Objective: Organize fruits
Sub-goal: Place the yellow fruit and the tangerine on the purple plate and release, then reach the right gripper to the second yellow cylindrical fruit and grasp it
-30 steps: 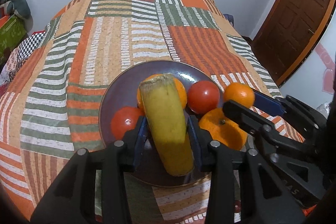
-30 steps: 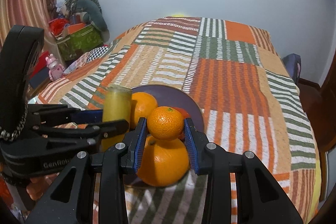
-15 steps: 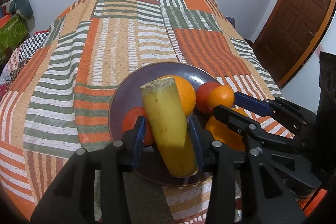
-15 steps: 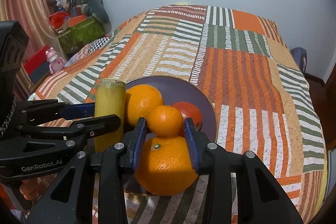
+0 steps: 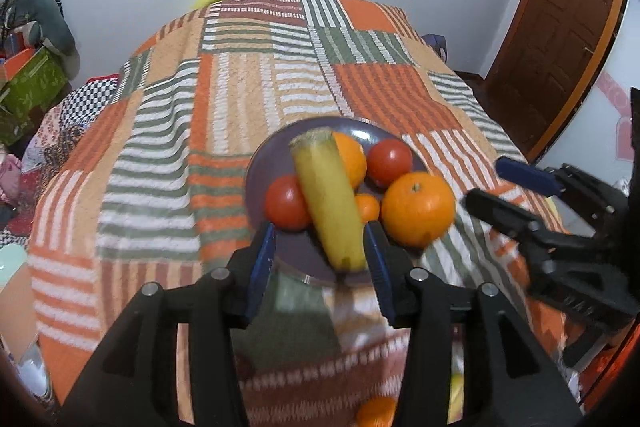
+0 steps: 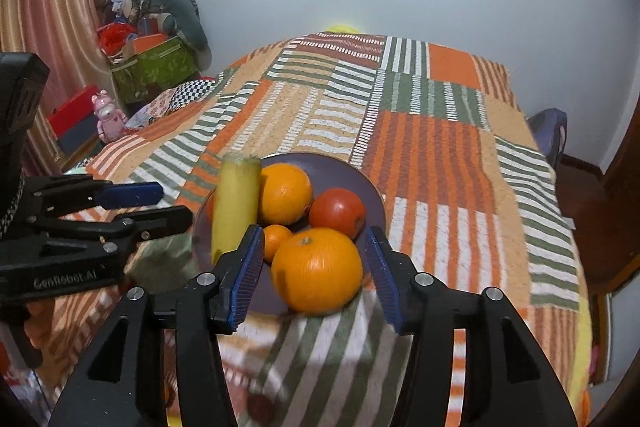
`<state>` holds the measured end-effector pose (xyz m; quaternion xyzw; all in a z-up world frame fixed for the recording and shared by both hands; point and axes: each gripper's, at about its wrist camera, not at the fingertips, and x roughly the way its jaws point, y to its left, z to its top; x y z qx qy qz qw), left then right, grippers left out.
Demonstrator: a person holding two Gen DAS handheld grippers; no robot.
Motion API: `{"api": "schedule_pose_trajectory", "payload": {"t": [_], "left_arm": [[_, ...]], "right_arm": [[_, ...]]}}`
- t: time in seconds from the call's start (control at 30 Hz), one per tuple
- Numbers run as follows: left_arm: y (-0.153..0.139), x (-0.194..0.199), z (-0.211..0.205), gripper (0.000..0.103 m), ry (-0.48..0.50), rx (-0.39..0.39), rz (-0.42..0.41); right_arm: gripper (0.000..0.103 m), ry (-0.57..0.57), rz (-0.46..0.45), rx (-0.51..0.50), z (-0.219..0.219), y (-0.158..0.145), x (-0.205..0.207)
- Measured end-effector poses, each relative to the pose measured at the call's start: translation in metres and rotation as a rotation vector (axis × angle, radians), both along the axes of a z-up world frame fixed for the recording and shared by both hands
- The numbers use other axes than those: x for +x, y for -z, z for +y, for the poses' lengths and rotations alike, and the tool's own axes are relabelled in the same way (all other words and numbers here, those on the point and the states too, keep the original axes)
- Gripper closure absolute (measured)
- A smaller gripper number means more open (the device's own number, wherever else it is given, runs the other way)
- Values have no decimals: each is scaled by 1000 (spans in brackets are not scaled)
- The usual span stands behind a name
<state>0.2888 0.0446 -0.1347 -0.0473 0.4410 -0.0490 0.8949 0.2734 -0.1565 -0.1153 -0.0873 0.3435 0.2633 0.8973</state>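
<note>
Now both the left gripper (image 5: 320, 263) and right gripper (image 6: 314, 267) gape wide, empty, before the plate (image 6: 360, 175) of fruit.

White lettering reading "GenRobot.AI" is showing on the black body of the left tongs (image 6: 176, 207), at the scene's near left.

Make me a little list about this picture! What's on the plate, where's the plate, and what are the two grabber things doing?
plate: round dark purple plate, on the striped patchwork bedspread
fruit on plate: yellow banana piece, two red tomatoes, big orange at the back, small orange
fruit at near rim: big orange
left gripper: open, holds nothing
right gripper: open, holds nothing
</note>
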Motion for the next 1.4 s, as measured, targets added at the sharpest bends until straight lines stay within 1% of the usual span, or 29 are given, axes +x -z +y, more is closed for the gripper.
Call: {"api": "schedule_pose_trajectory", "payload": {"t": [0.03, 0.1, 0.13, 0.3, 0.43, 0.5, 0.57, 0.63, 0.7, 0.73, 0.8, 0.9, 0.97, 1.1, 1.27, 1.37, 1.4], "left_arm": [[-1, -10, 2, 56, -1, 1, 5], [1, -27, 6, 50, -3, 0, 18], [3, -34, 7, 49, -6, 0, 28], [22, -68, 7, 48, 8, 18, 92], [47, -90, 2, 48, 22, 46, 150], [57, -97, -1, 48, 28, 69, 171], [65, -103, -1, 48, 30, 75, 181], [71, -111, 0, 45, 39, 69, 196], [73, -118, -2, 43, 31, 86, 184], [72, -121, -3, 43, 28, 95, 175], [69, -127, -6, 43, 43, 80, 176], [63, -135, -10, 43, 64, 22, 182], [60, -139, -16, 43, 78, -16, 181], [59, -144, -30, 43, 66, 6, 169], [61, -143, -35, 43, 48, -23, 171], [62, -143, -37, 43, 64, -49, 176], [62, -143, -38, 43, 73, -46, 176]], "right_arm": [[51, 1, -1, -2, -3, -1, -7], [49, 3, 2, -11, -10, -1, -19], [49, 6, 5, -15, -13, 0, -23], [47, 14, 43, -40, -26, 11, -53], [45, 30, 96, -43, -33, 28, -70], [45, 37, 141, -48, -34, 42, -74], [45, 42, 171, -57, -32, 52, -79], [45, 47, 201, -63, -30, 63, -83], [44, 50, 229, -55, -30, 72, -85], [43, 54, 225, -56, -30, 73, -88], [40, 59, 219, -57, -27, 73, -87], [40, 54, 231, -28, -25, 73, -90], [40, 53, 226, -39, -20, 74, -92], [40, 55, 213, -55, -13, 74, -90], [40, 64, 212, -49, -13, 69, -89], [40, 49, 204, -33, -13, 62, -94], [40, 42, 206, -28, -12, 60, -96]]}}
